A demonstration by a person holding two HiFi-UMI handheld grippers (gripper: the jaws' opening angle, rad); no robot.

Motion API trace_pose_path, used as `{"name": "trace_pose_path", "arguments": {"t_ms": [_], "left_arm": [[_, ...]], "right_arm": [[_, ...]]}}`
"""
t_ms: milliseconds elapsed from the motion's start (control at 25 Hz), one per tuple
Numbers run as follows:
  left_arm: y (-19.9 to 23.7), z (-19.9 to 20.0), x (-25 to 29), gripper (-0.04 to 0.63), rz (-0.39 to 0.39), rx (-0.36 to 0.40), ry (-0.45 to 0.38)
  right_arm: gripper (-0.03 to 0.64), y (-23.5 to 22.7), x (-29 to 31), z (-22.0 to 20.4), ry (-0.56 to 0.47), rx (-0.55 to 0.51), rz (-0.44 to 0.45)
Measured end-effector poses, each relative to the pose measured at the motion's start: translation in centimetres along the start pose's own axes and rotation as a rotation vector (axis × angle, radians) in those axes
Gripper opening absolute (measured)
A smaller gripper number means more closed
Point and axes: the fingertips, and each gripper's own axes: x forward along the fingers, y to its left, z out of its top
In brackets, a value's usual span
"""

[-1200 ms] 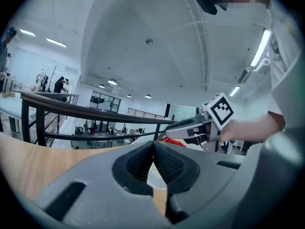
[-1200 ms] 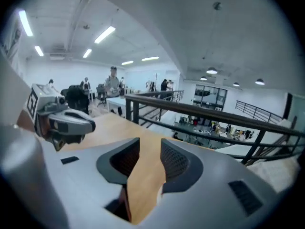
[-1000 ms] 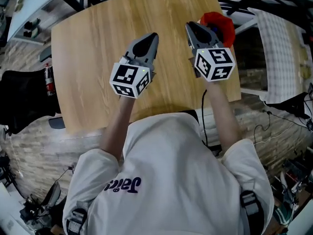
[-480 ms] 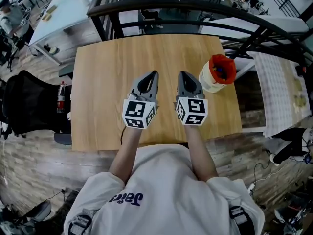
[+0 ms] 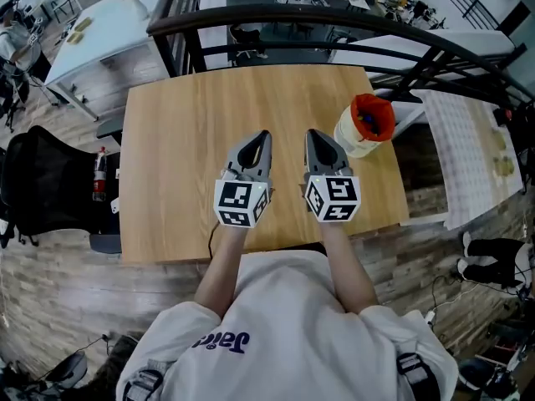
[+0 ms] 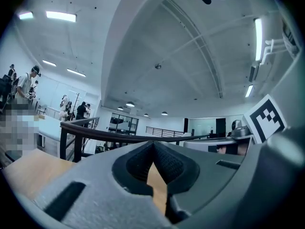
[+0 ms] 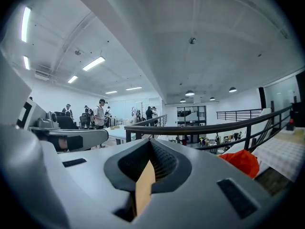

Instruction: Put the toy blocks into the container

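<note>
A white container [image 5: 361,127] with a red lining stands near the right edge of the wooden table [image 5: 184,140]. Small dark things lie inside it, too small to name. No loose toy block shows on the table. My left gripper [image 5: 262,135] and right gripper [image 5: 311,134] hover side by side over the table's near middle, pointing away from me, both shut and empty. The right one is left of the container and apart from it. In the left gripper view the left gripper's [image 6: 153,143] jaws meet at the tip. In the right gripper view the right gripper [image 7: 150,142] is also shut, with the container's red lining [image 7: 240,162] at the right.
A black railing [image 5: 334,19] runs behind the table's far edge. A black chair [image 5: 50,182] stands on the left. On the right lies a white checked cloth [image 5: 468,140]. People stand far off in the hall.
Both grippers have drawn back toward me. The right one has left the container's mouth and now sits to its left, close beside the left gripper.
</note>
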Motion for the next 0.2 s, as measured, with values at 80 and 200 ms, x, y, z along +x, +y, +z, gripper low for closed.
{"name": "trace_pose_path", "arguments": {"t_ms": [80,200], "left_arm": [[-0.3,-0.24,0.28,0.006,-0.001,-0.005,0.006],[-0.79,-0.4,0.53,0.006,-0.002,-0.007,0.012]], "right_arm": [[0.014,-0.61,-0.42,-0.21,0.006,0.005,-0.005],[0.014,-1.28,-0.97,-0.52,0.015,0.011,-0.004]]}}
